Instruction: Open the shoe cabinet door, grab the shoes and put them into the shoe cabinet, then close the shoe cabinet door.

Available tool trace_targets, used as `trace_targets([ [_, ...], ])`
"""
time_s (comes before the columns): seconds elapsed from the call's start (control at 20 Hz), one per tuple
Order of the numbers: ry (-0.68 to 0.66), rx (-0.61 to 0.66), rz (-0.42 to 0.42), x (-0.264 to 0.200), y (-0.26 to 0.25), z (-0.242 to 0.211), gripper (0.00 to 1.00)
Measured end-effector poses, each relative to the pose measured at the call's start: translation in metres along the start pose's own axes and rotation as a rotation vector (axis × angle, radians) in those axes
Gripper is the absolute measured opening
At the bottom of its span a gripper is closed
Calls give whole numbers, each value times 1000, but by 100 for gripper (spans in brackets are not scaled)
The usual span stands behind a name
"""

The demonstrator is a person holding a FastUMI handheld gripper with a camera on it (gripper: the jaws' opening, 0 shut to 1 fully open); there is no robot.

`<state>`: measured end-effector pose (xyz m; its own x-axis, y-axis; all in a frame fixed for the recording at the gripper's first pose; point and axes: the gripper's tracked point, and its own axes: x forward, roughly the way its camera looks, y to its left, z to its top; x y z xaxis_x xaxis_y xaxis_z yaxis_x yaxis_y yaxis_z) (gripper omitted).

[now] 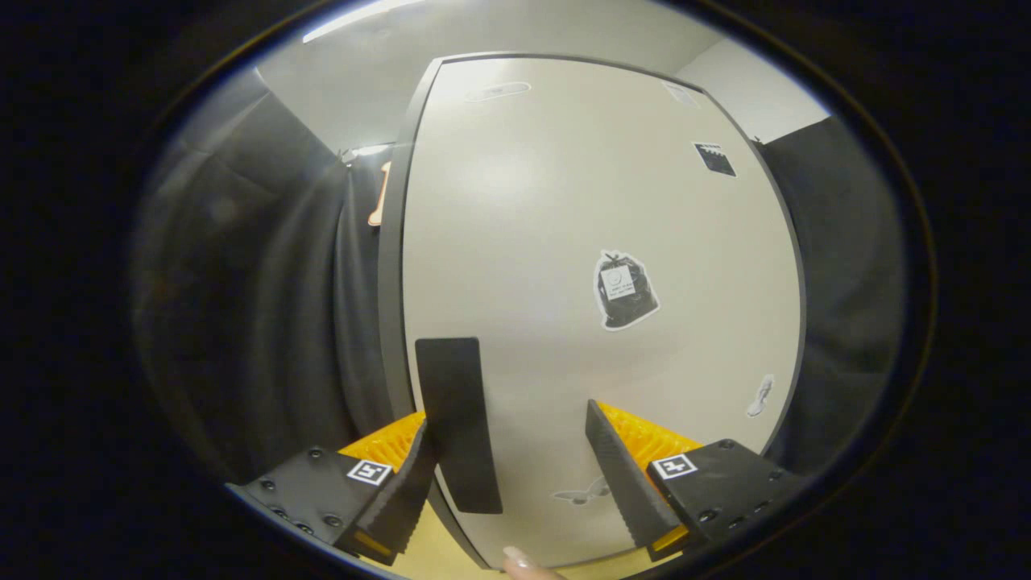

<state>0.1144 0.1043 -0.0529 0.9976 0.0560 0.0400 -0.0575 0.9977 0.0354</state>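
Observation:
The shoe cabinet door (564, 209) is a pale panel with a dark border, and it faces me at close range. A black flat handle (457, 423) runs upright near the door's left edge. My gripper (510, 419) is open, right up at the door's lower part. The handle lies between the two fingers, against the inner side of the left finger (403, 491). The right finger (624, 475) is well apart from the handle, over bare door. Whether the fingers touch the door cannot be told.
Stickers dot the door: a black bag shape (624, 290) at the middle, a small dark square (714, 159) higher up, and pale shapes low down. Black cloth (266, 290) hangs on both sides of the cabinet. A person's fingertip (523, 564) shows below the fingers.

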Motion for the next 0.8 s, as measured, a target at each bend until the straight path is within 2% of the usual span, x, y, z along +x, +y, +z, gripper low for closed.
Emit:
trace_targets([
  [0.4, 28, 30, 57, -15, 7, -4, 100],
  [0.65, -6, 82, 131, -45, 12, 12, 100],
  [0.8, -21, 80, 147, -68, -1, 19, 100],
])
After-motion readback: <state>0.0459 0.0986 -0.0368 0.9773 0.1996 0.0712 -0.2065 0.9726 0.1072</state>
